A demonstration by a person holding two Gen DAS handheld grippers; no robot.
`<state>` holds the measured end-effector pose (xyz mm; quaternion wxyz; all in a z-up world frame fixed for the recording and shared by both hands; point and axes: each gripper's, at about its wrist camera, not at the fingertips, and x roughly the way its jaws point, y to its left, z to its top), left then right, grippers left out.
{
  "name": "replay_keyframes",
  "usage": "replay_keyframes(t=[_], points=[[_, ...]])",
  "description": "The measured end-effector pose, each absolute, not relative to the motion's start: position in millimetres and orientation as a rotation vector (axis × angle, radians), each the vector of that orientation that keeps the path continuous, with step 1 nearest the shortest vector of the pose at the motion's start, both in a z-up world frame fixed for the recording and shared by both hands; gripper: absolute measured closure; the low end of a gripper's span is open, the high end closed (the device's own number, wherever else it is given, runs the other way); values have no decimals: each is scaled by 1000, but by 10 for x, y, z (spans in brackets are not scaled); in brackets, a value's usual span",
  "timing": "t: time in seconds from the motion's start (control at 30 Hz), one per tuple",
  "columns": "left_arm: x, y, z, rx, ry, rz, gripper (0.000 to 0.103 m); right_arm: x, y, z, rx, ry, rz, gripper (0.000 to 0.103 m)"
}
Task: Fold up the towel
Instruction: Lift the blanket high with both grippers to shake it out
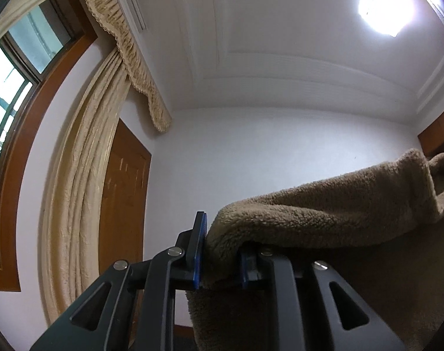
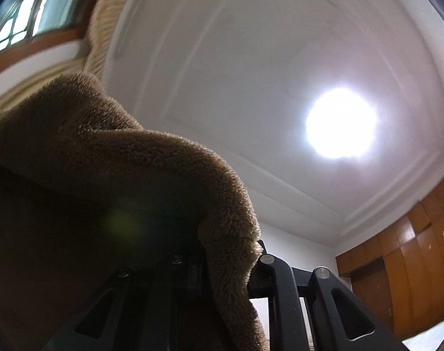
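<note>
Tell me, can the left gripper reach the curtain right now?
Probably not. The left gripper has the brown towel between its fingers, and the curtain hangs off to the side, well apart.

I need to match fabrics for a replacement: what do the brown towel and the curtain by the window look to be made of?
The towel looks like thick plush fleece or microfibre: a dense, curly, matte pile, fuzzy along the edges. The curtain seems a thin woven cloth with a crinkled texture and slight sheen, hanging in long pleats; the exact fibre cannot be told.

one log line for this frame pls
task: fold towel | left hand-held gripper: shut on brown towel | right hand-held gripper: shut on towel | both aimed up at ceiling
</note>
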<state>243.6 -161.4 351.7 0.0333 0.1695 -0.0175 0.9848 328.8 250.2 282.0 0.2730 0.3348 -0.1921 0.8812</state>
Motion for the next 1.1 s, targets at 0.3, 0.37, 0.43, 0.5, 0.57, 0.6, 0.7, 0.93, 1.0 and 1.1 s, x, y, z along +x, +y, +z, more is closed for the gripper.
replay_keyframes(t=[0.3,0.37,0.43,0.5,0.57,0.6,0.7,0.93,1.0,1.1], points=[[2882,-1613,3454,638,-50,3014,68,3188,2533,2848,781,-426,2481,86],[2965,-1617,3461,652,-63,3002,68,3233,2525,2801,782,-396,2490,86],[3036,-1642,3486,674,-80,2995,68,3309,2523,2785,798,-370,2502,86],[3120,-1652,3511,715,-93,2998,68,3420,2479,2797,838,-370,2485,86],[3224,-1648,3532,774,-102,3004,68,3547,2402,2836,890,-388,2448,86],[3275,-1650,3544,801,-103,3005,68,3611,2363,2862,917,-398,2429,86],[3392,-1644,3561,867,-88,3008,60,3776,2279,2959,989,-417,2381,86],[3237,-1586,3539,783,-25,3042,56,3825,2142,3062,1006,-480,2302,86],[3091,-1555,3514,740,-15,3069,56,3706,2111,3062,946,-497,2321,86],[2778,-1487,3462,652,23,3128,56,3327,2067,2999,795,-529,2387,86]])
